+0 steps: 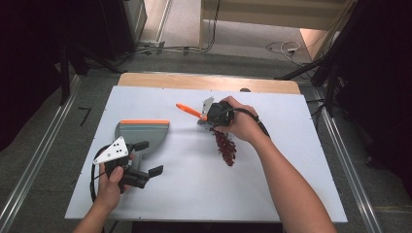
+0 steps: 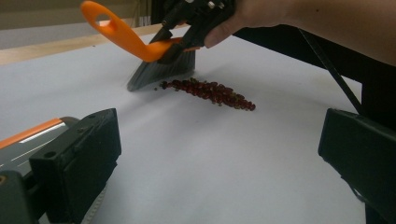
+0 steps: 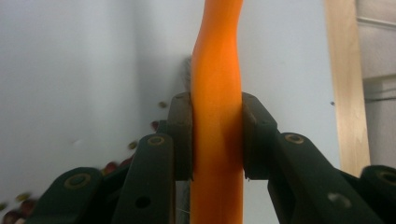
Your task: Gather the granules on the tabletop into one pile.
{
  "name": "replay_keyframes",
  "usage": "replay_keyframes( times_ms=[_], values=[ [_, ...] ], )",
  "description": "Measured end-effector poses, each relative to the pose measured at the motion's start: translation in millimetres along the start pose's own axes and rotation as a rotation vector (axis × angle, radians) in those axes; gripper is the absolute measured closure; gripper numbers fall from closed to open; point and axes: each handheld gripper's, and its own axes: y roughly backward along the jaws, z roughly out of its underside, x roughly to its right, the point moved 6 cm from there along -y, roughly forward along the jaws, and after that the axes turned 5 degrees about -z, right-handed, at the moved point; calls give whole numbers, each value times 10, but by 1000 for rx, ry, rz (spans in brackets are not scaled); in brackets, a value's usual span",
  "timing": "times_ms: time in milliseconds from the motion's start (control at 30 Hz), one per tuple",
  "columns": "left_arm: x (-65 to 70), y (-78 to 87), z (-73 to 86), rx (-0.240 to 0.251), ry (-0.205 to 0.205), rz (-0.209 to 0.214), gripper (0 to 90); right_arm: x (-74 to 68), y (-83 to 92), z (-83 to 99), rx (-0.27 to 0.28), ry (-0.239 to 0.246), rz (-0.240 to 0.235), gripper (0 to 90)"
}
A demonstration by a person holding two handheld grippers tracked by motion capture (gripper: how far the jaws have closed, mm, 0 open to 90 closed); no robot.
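Closest to the person's side of the table, the left gripper (image 1: 145, 175) hangs low over the white table sheet (image 1: 194, 189), its jaws spread wide with nothing between them. In the left gripper view the two black jaws stand far apart at the bottom corners, bare sheet between them. Just beyond and slightly to the left of this gripper lies the grey dustpan (image 1: 142, 133), with an orange strip along its far edge; its handle end lies right by the gripper's upper jaw, though I cannot tell whether they touch.

Further out and to the right, the right gripper (image 1: 210, 115) is held in the person's right hand (image 1: 241, 124), the forearm reaching in from the lower right. Its jaws are pinched hard on the orange handle of the hand brush (image 3: 217, 93); in the right gripper view the pads (image 3: 181, 135) press on both sides of the handle, which runs straight up between them. The handle's free end, with its hanging loop, sticks out beyond the gripper, up and to the left in the high view.

Below this gripper the brush's grey bristles (image 2: 161, 72) meet the sheet at the near end of a streak of small dark red beans (image 1: 225, 147). The streak trails back under the right hand toward the person.
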Motion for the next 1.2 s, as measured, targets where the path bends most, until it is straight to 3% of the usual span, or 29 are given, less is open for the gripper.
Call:
replay_keyframes(
  times_ms=[267, 567, 1000, 1033, 1067, 1200],
  values=[
    [5, -6, 5, -8, -6, -2, 0, -247, 73, 98, 34, 41, -61, 689],
    [0, -20, 13, -8, -2, -4, 0, -411, 152, 211, 63, 104, -52, 685],
    [14, -38, 24, -17, -1, -5, 0, -598, 260, 342, 68, 133, -78, 681],
    [15, -40, 25, -17, -1, -5, 0, -621, 271, 354, 64, 118, -82, 681],
    [14, -40, 25, -19, -1, -6, 0, -620, 275, 356, 69, 137, -82, 681],
    [14, -41, 26, -20, -2, -6, 0, -683, 308, 379, 62, 125, -92, 681]
  ],
)
